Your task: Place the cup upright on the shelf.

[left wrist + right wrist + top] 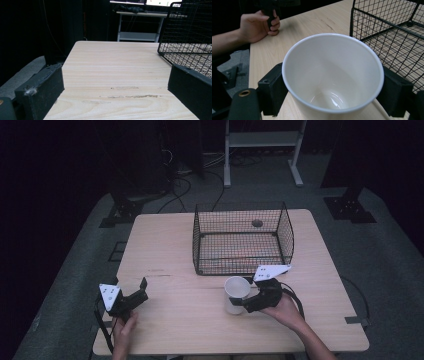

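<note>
A white cup [236,291] stands upright and empty on the wooden table [175,320], just in front of a black wire basket [238,238]. My right gripper [240,302] is shut on the cup, coming at it from the right. In the right gripper view the black pads [272,87] press on both sides of the cup [332,72] below its rim. My left gripper [132,290] rests near the table's front left edge. In the left gripper view its jaws stand wide apart, open, with bare wood between them [116,87].
The basket [187,37] is open at the top and sits at the middle back of the table; its wall [387,22] is close beside the cup. A white shelf frame [262,140] and cables lie on the floor behind the table.
</note>
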Motion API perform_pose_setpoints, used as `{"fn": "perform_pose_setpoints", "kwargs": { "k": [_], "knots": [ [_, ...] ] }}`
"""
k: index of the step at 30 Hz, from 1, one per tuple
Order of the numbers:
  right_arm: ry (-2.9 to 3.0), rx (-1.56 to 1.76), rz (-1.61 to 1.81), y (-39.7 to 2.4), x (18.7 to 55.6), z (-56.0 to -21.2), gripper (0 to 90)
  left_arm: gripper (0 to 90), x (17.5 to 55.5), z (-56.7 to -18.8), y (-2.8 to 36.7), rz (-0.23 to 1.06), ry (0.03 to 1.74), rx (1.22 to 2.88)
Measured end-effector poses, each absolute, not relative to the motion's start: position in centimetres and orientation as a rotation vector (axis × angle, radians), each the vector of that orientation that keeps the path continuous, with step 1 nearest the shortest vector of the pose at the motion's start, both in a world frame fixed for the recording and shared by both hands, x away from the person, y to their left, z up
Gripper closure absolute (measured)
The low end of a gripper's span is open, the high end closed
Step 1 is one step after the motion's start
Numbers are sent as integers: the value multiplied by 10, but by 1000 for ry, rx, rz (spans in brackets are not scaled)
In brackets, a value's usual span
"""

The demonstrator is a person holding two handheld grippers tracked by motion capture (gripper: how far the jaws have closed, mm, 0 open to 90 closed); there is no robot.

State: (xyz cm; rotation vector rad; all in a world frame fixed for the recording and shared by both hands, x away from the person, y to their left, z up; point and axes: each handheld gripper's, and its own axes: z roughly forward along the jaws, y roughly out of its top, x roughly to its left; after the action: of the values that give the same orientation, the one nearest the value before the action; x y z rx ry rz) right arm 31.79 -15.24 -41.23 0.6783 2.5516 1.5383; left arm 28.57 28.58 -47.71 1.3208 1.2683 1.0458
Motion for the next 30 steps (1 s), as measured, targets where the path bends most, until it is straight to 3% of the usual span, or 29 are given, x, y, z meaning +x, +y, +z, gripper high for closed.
{"fn": "perform_pose_setpoints", "kwargs": {
  "k": [30],
  "knots": [
    [2541,629,1607,-154,363,-347,195,0,286,-477,286,1045,1266,1319]
  ]
}}
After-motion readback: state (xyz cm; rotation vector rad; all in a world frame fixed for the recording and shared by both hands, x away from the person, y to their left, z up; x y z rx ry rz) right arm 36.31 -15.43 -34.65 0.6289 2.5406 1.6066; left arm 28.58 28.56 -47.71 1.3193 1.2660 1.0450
